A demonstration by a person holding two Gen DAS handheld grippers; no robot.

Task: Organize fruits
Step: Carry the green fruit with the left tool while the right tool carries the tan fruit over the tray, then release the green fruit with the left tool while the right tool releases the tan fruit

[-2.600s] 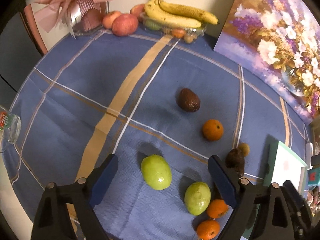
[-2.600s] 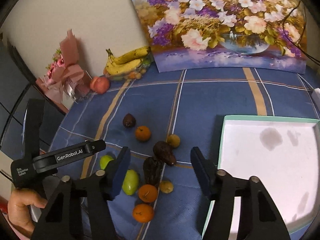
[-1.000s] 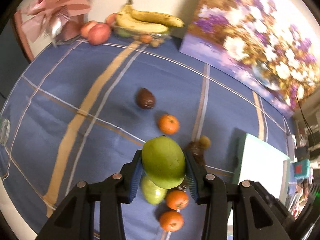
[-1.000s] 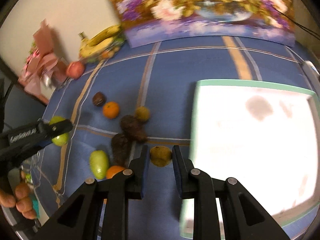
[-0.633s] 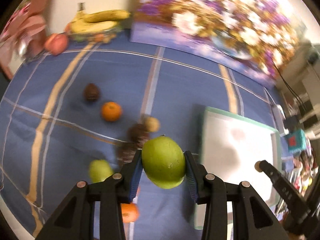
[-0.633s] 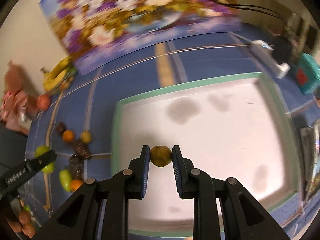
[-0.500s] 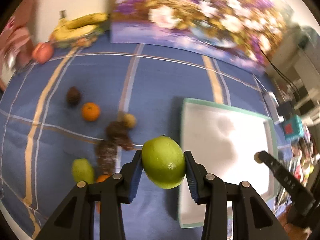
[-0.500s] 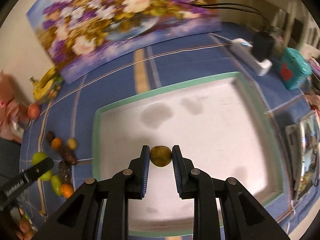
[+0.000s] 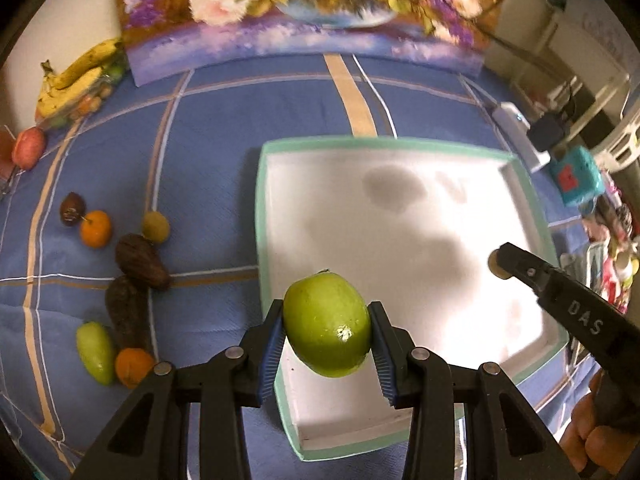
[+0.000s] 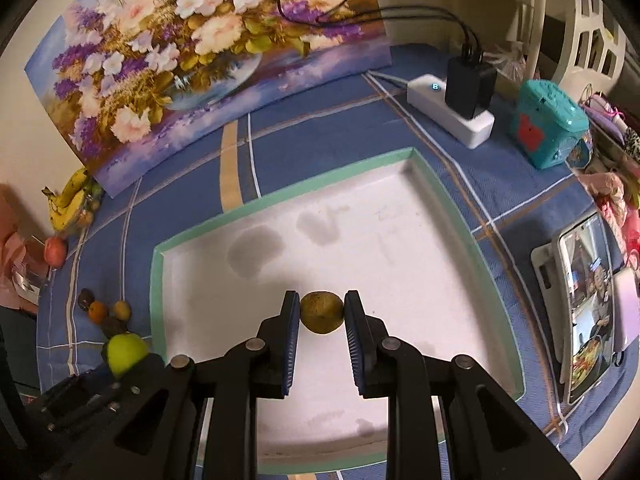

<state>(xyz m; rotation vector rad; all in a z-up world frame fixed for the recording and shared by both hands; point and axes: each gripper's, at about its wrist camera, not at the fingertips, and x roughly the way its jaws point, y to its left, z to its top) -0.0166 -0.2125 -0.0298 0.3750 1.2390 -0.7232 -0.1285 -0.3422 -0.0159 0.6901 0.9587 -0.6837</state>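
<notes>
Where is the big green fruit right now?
In the left wrist view the big green fruit is clamped in the left gripper, held over the near left corner of the white tray.

Two green fruits [image 9: 326, 324] [image 9: 95, 353], two oranges [image 9: 95, 229] [image 9: 132, 366], two yellowish fruits [image 9: 156, 227] [image 10: 322, 312], one tray [image 9: 264, 216].
</notes>
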